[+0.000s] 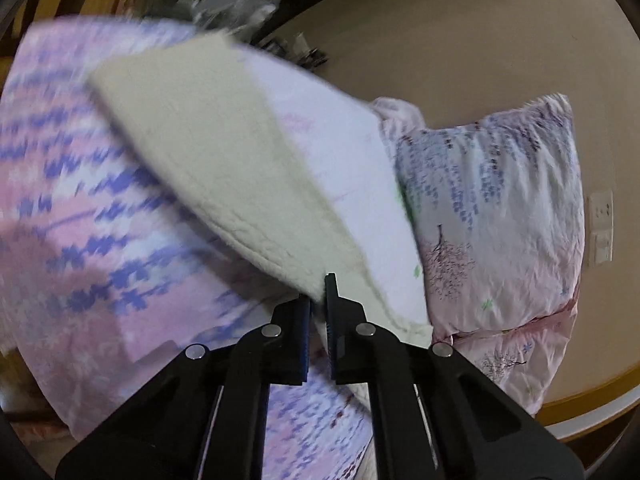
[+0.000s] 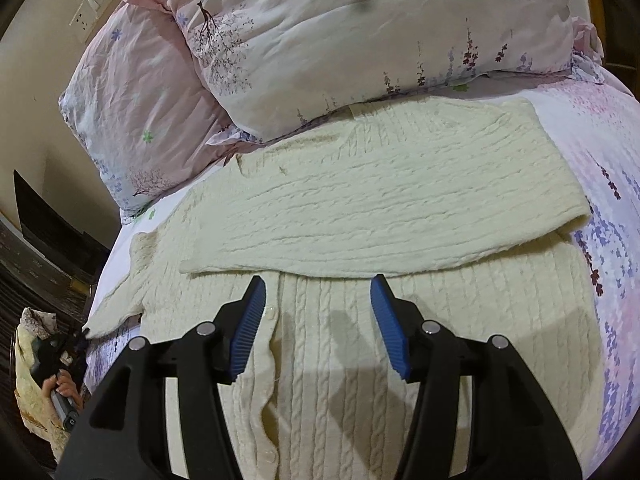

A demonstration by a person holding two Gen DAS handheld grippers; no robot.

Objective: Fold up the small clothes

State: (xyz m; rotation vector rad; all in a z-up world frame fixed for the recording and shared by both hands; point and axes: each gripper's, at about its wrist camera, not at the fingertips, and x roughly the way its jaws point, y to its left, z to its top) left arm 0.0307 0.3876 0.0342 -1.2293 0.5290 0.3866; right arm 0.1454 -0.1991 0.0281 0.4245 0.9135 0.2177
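Note:
A cream cable-knit cardigan [image 2: 360, 216] lies on the bed, one part folded across its upper half, a sleeve [image 2: 132, 280] trailing to the left. My right gripper [image 2: 318, 320] is open and empty, hovering just above the cardigan's button placket. In the left wrist view my left gripper [image 1: 318, 300] is shut on an edge of the cream cardigan [image 1: 224, 168] and holds it lifted and stretched away from me above the bedsheet. The left gripper also shows at the far left of the right wrist view [image 2: 76, 340], at the sleeve's end.
The bed has a pink and purple floral sheet [image 1: 80, 208]. Two floral pillows [image 2: 360, 32] lie at the head of the bed against a beige wall [image 1: 460, 32] with a socket plate [image 1: 600, 228]. The bed's left edge drops to a dark floor [image 2: 48, 264].

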